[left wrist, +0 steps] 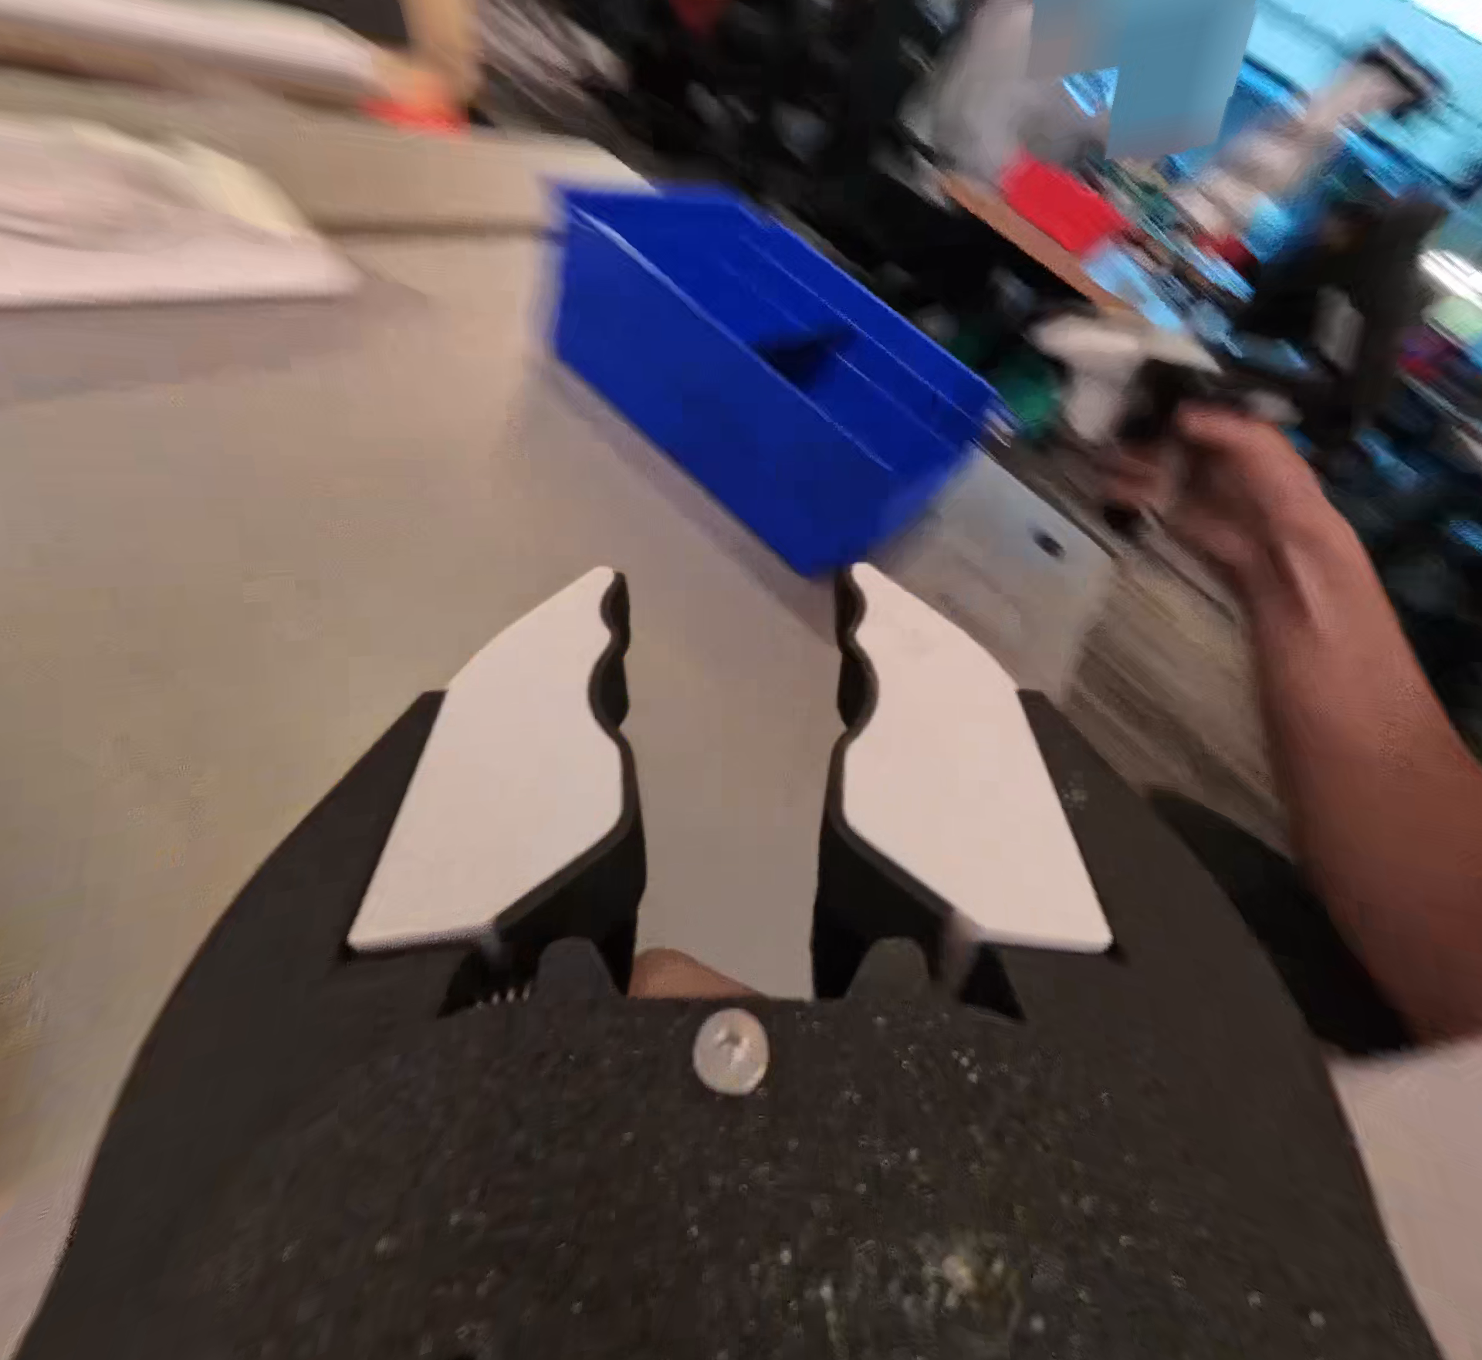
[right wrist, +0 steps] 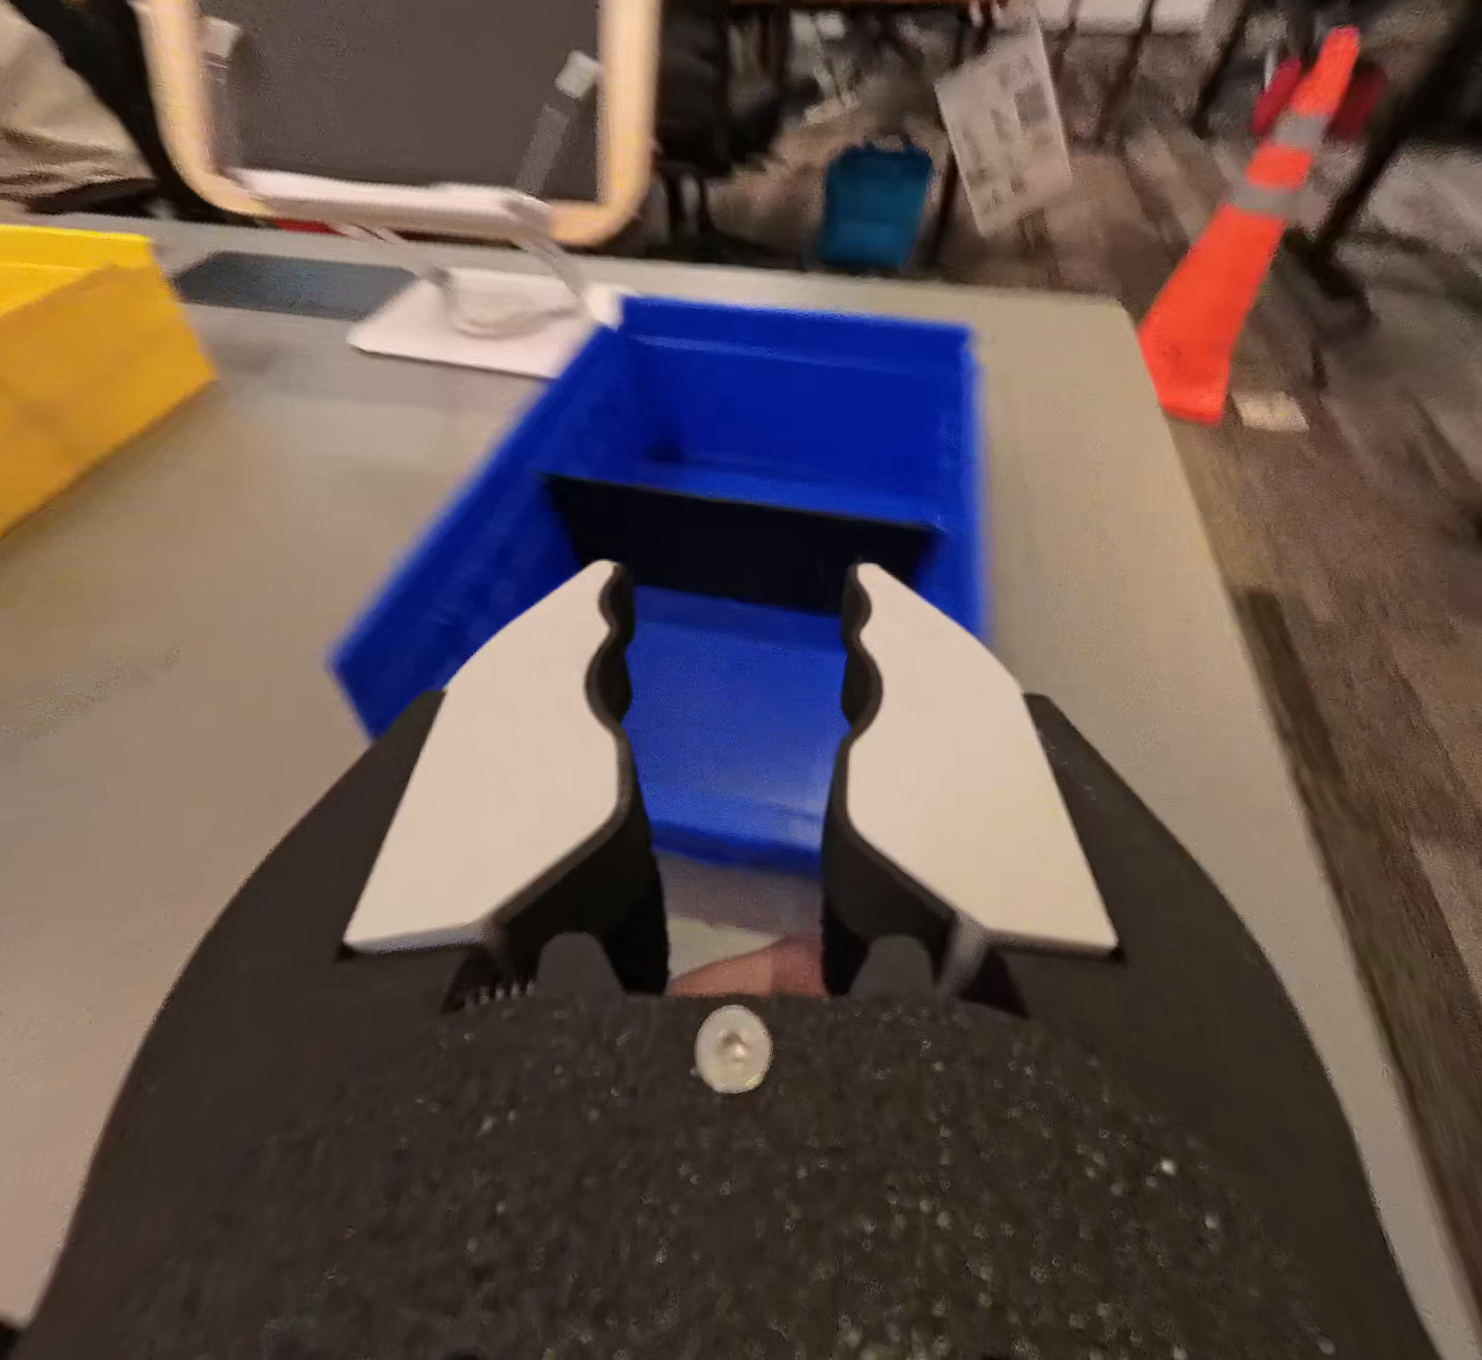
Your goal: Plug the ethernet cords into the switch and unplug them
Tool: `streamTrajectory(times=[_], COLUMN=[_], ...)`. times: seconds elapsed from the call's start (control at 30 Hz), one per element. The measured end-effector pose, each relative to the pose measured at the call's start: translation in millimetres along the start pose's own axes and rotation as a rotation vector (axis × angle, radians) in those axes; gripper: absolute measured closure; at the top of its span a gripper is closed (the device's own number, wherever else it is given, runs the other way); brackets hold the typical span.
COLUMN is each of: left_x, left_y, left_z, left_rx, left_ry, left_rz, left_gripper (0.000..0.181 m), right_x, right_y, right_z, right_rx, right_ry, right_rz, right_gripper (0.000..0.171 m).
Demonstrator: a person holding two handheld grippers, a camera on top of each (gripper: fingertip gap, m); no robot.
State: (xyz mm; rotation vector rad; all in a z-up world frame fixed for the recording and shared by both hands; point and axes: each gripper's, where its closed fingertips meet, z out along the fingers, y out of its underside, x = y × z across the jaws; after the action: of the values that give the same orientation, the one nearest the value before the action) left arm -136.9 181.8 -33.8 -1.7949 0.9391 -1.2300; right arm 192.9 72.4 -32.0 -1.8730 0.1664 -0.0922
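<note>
Spread apart and gripping nothing: right gripper hovering over the near end of the blue bin, pointing into a dark object lying across the inside, possibly the switch, too blurred to tell. Left gripper likewise gaping and empty, hanging above bare grey table, the blue bin lying just beyond the tips. Further out: a yellow bin at the left, an orange cone on the floor. No ethernet cords showing anywhere. Judging by this, sitting at the reaching stage, nothing plugged yet; next calling for locating switch and cords, probably inside the bin, then closing on one.
</note>
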Motion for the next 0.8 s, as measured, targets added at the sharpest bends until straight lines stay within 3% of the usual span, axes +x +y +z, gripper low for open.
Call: streamTrajectory(times=[0.07,0.1,0.2,0.27,0.43,0.8], left_x=[56.9,70.0,80.5,84.6,89.6,79.1], left_y=[33.0,42.9,62.4,70.0,74.1,63.3], left_z=[65.5,93.7,166.5,198.9,232.5,267.7], left_rx=[-0.179,-0.22,-0.282,-0.31,-0.311,-0.322], left_ry=[0.249,0.294,0.265,0.222,0.143,0.102], left_rz=[0.01,0.0,0.03,0.054,0.065,0.097], left_gripper=[0.123,0.121,0.107,0.103,0.103,0.097], right_x=[57.8,74.0,74.3,71.1,58.0,90.4], right_y=[16.5,24.3,46.1,65.1,82.6,74.0], right_z=[-14.0,-16.9,-9.1,4.6,34.7,63.8], right_rx=[-0.067,-0.083,-0.087,-0.103,-0.156,-0.146], right_ry=[0.045,0.042,-0.037,0.025,0.044,0.108], right_rz=[0.083,0.136,0.253,0.215,0.183,0.191], right_gripper=[0.119,0.118,0.113,0.114,0.127,0.131])
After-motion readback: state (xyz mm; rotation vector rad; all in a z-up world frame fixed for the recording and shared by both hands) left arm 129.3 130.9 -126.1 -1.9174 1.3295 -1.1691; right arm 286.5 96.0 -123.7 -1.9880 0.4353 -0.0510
